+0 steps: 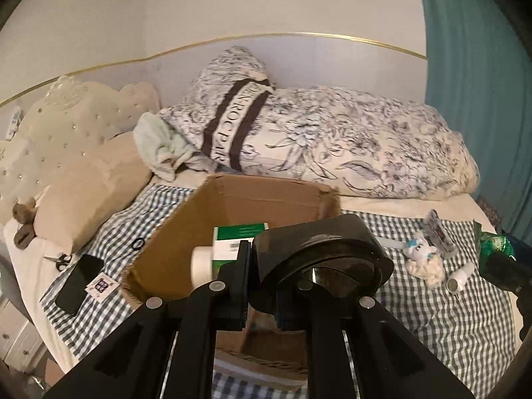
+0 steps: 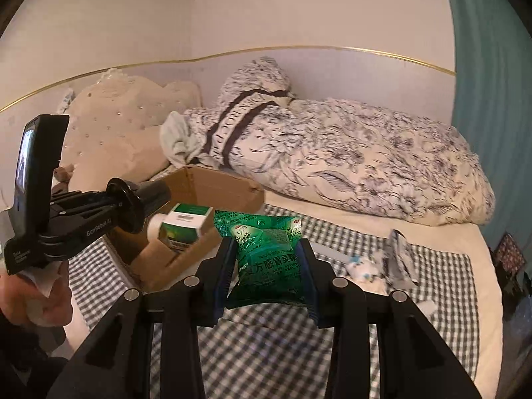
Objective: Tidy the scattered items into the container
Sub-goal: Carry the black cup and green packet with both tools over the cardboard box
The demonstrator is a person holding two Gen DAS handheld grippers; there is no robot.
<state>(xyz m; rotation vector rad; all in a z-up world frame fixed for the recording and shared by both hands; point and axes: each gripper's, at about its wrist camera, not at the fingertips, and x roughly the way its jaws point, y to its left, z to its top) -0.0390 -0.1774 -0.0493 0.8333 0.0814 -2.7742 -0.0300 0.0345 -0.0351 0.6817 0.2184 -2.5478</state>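
An open cardboard box [image 1: 186, 219] [image 2: 199, 183] sits on the checked bedspread and holds a green and white carton [image 1: 237, 236] [image 2: 184, 224] and a white bottle [image 1: 201, 264]. My left gripper [image 1: 266, 266] is shut on a black roll-shaped dispenser [image 1: 319, 249], held over the box's near right side. My right gripper [image 2: 267, 259] is shut on a green medicine packet [image 2: 266, 259], held above the bedspread to the right of the box. The left gripper also shows in the right wrist view [image 2: 143, 199], over the box.
Left of the box lie a black phone [image 1: 78, 279], scissors [image 1: 61, 261], a small card [image 1: 99, 287] and a black ring [image 1: 138, 243]. To the right lie a white toy [image 1: 420, 249] [image 2: 360, 266], a silver pouch [image 1: 439, 232] [image 2: 397, 252] and a small white bottle [image 1: 460, 276]. A floral duvet [image 1: 332, 139] lies behind.
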